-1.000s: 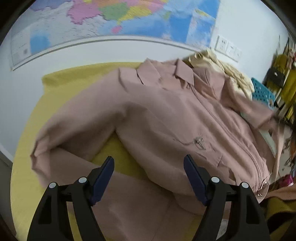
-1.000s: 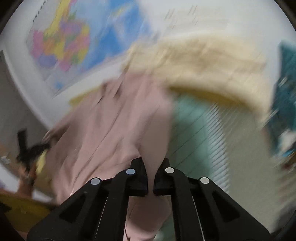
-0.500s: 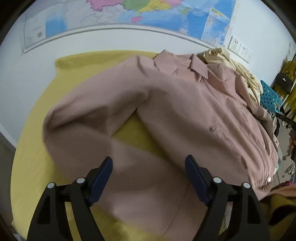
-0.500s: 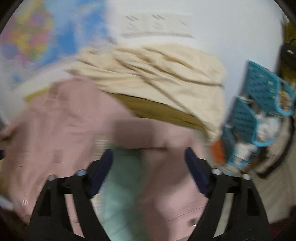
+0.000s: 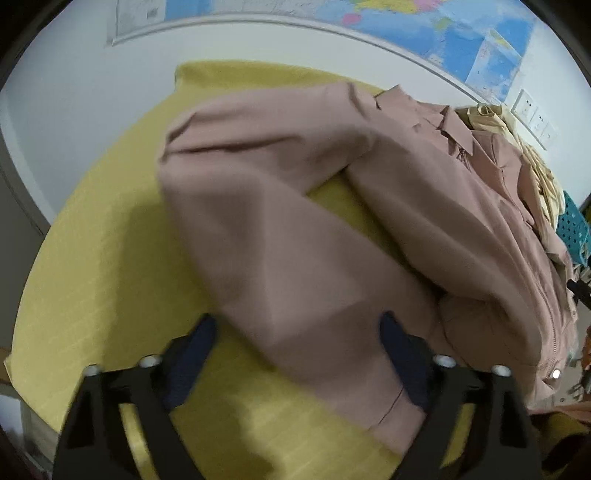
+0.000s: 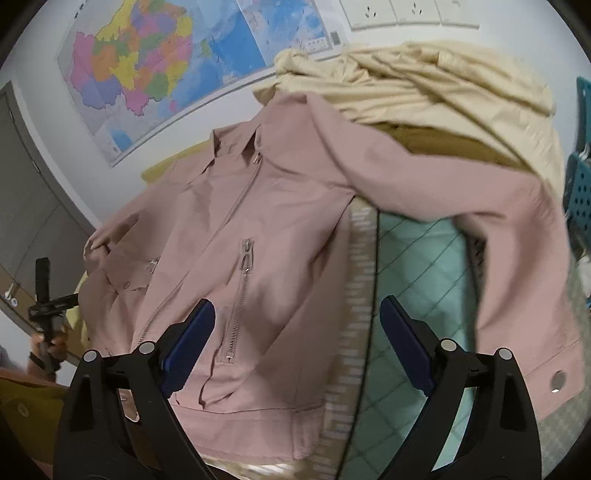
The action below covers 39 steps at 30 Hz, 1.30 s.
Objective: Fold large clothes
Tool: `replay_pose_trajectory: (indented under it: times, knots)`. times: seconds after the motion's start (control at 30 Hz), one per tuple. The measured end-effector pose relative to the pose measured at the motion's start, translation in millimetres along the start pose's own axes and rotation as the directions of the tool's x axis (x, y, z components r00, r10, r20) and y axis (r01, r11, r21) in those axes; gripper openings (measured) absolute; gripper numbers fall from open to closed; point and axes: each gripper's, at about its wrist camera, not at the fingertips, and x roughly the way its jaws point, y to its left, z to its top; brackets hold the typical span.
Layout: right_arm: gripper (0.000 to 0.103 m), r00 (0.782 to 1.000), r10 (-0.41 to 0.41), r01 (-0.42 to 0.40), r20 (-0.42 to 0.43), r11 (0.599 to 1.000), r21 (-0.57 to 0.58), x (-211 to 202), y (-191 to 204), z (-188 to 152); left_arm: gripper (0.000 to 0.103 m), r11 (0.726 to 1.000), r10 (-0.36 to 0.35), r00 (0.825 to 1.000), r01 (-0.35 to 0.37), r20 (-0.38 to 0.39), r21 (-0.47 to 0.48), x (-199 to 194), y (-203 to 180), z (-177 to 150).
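Observation:
A dusty pink zip jacket (image 5: 424, 206) lies face up on a yellow cloth (image 5: 107, 258). Its near sleeve (image 5: 280, 251) lies bent and runs down between the fingers of my left gripper (image 5: 295, 343), which is open and holds nothing. In the right wrist view the jacket body (image 6: 236, 229) fills the left. Its other sleeve (image 6: 509, 236) lies spread to the right over a teal mat (image 6: 417, 266), cuff snap at the far right. My right gripper (image 6: 297, 328) is open and empty above the jacket's hem and side edge.
A cream garment (image 6: 424, 81) is heaped behind the jacket against the white wall. A wall map (image 6: 159, 62) and sockets (image 6: 413, 14) hang above. A blue perforated basket (image 6: 580, 177) stands at the right. My left gripper (image 6: 46, 295) shows far left.
My right gripper was shut on the sleeve, then opened and let it drop over the teal mat. My left gripper has moved left along the near sleeve, staying open.

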Motion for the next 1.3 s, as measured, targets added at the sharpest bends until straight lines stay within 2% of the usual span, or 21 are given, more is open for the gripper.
replay_pose_trajectory:
  times: [0.03,0.07,0.23,0.3,0.33,0.37,0.4,0.47,0.5,0.53,0.57,0.63,0.7,0.83,0.9,0.93,0.97,1.0,1.03,1.2,1.3]
  knots:
    - [0.09,1.0,0.003,-0.003,-0.004,1.0,0.002,1.9,1.8,-1.2,0.017,1.0,0.017,1.0,-0.017,0.012,-0.001,0.3,-2.1,1.9]
    - [0.09,1.0,0.008,-0.008,-0.005,1.0,0.002,1.9,2.1,-2.4,0.001,0.999,0.03,0.999,-0.03,0.016,-0.018,0.9,-0.1,5.1]
    - [0.09,0.999,0.031,-0.031,0.013,1.0,-0.003,-6.9,3.2,-7.3,0.002,0.966,0.229,0.964,-0.207,0.137,-0.157,-33.1,49.6,31.2]
    - [0.09,0.999,0.033,-0.033,0.016,0.999,-0.018,-11.3,4.2,-9.5,0.005,0.876,0.476,0.87,-0.457,0.127,-0.154,-40.9,62.0,41.3]
    - [0.09,0.999,0.031,-0.031,0.016,0.999,-0.026,-12.3,4.9,-10.3,0.023,0.784,0.618,0.782,-0.606,0.078,-0.135,-38.7,66.3,44.9]
    - [0.09,0.999,0.029,-0.028,0.014,0.999,-0.037,-12.9,5.9,-11.8,0.036,0.745,0.664,0.746,-0.655,0.046,-0.13,-38.0,69.3,46.3]
    - [0.09,1.0,0.026,-0.026,0.01,0.999,-0.044,-13.3,6.8,-13.8,0.048,0.755,0.651,0.758,-0.64,0.047,-0.14,-43.2,70.1,45.3]
    - [0.09,1.0,0.026,-0.027,-0.004,0.998,-0.064,-14.0,9.7,-19.6,0.048,0.842,0.537,0.833,-0.522,0.133,-0.137,-59.2,54.6,38.7]
    - [0.09,1.0,0.023,-0.024,-0.017,0.996,-0.083,-13.9,11.8,-22.8,0.058,0.914,0.407,0.894,-0.398,0.189,-0.083,-68.8,37.1,33.2]
    - [0.09,1.0,0.011,-0.013,-0.026,0.995,-0.102,-14.1,13.2,-26.2,0.078,0.963,0.267,0.939,-0.27,0.215,-0.017,-74.5,21.1,28.1]
    - [0.09,0.999,0.001,-0.006,-0.04,0.992,-0.125,-14.5,14.0,-31.3,0.084,0.987,0.124,0.963,-0.143,0.241,0.067,-80.1,-0.7,20.5]
    - [0.09,0.998,0.014,-0.022,-0.059,0.991,-0.131,-15.3,11.8,-38.9,0.092,0.981,-0.058,0.967,0.009,0.248,0.191,-81.0,-33.6,9.5]
    - [0.09,0.995,0.058,-0.067,-0.083,0.99,-0.121,-15.6,9.4,-48.0,0.097,0.941,-0.234,0.954,0.174,0.187,0.29,-72.4,-61.8,-0.6]
    - [0.092,0.992,0.106,-0.113,-0.068,0.987,-0.111,-6.9,13.7,-61.6,0.097,0.895,-0.349,0.936,0.32,0.039,0.312,-27.9,-100.7,-7.4]
    - [0.075,0.989,0.13,-0.135,-0.065,0.988,-0.074,3.6,14.8,-62.5,0.095,0.897,-0.354,0.935,0.342,-0.01,0.28,-3.5,-111.4,-6.4]
    - [0.064,0.99,0.129,-0.132,-0.061,0.99,-0.052,8.9,15.1,-62.3,0.079,0.897,-0.362,0.932,0.357,-0.03,0.26,6.2,-115.6,-5.7]
    - [0.032,0.991,0.12,-0.123,-0.059,0.991,-0.048,11.9,16.7,-61.4,0.061,0.901,-0.357,0.934,0.352,-0.027,0.254,8.6,-114.9,-6.7]
    - [0.01,0.989,0.138,-0.141,-0.058,0.989,-0.04,10.0,17.3,-59.8,0.021,0.91,-0.337,0.941,0.333,-0.029,0.247,11.9,-118.7,-2.8]
    - [0.009,0.976,0.211,-0.212,-0.042,0.977,-0.001,0.7,15.8,-57.2,0.011,0.91,-0.351,0.935,0.354,-0.051,0.216,10.8,-116.9,2.9]
    - [0.007,0.955,0.294,-0.29,0.04,0.953,-0.082,-57.9,35.8,-48.5,0.007,0.895,-0.44,0.893,0.427,0.091,0.128,-55.4,-80.6,21.9]
    - [0.008,0.941,0.337,-0.329,0.03,0.933,-0.142,-78.0,50.6,-47.6,0.008,0.877,-0.466,0.88,0.443,0.098,0.187,-88.2,-75.9,16.8]
